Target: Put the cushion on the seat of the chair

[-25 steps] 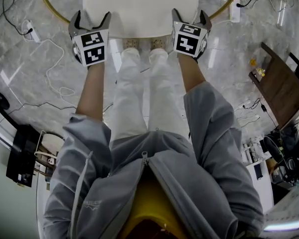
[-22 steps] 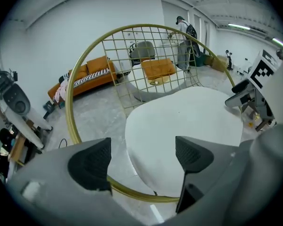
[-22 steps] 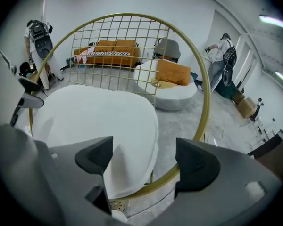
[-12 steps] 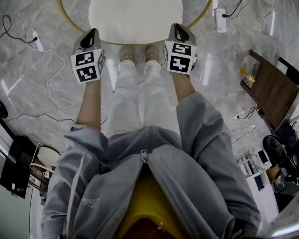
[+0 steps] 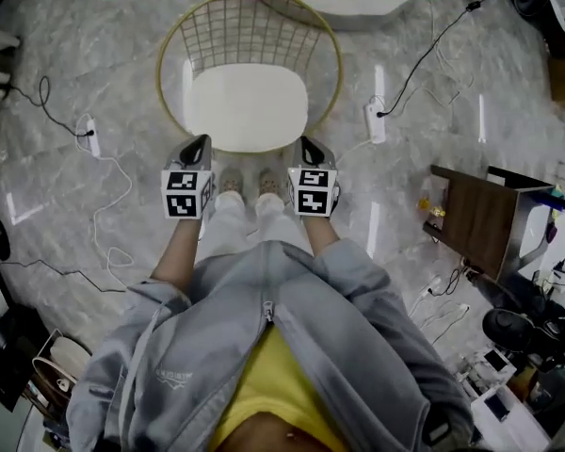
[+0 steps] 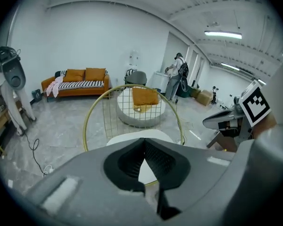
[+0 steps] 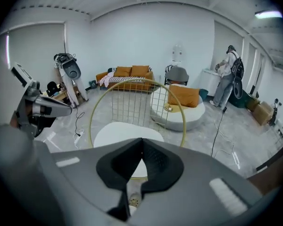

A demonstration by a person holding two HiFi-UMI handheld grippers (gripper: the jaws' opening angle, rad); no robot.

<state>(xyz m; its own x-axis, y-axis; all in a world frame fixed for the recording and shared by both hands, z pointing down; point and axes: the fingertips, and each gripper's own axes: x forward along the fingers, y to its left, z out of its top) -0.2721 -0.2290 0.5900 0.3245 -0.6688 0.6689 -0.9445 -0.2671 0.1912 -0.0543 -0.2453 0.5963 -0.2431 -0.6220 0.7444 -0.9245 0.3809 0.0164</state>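
A white cushion (image 5: 248, 106) lies flat on the seat of a chair with a round gold wire frame (image 5: 250, 28). My left gripper (image 5: 200, 143) is held above the floor just short of the seat's near edge, shut with nothing in it. My right gripper (image 5: 307, 143) is level with it on the other side, also shut and empty. Neither touches the cushion. In the left gripper view the cushion (image 6: 155, 134) shows past the closed jaws (image 6: 144, 143). The right gripper view shows the cushion (image 7: 117, 132) beyond its own closed jaws (image 7: 142, 143).
Power strips (image 5: 375, 121) (image 5: 91, 137) with trailing cables lie on the marble floor either side of the chair. A wooden side table (image 5: 480, 219) stands at the right. Behind the chair is a round white pouf (image 7: 179, 114) with an orange pillow. A person (image 7: 228, 74) stands far back.
Both grippers went from open at the cushion's near corners to shut. They rose and drew back from the seat, and the whole chair is in view with the cushion lying on it.
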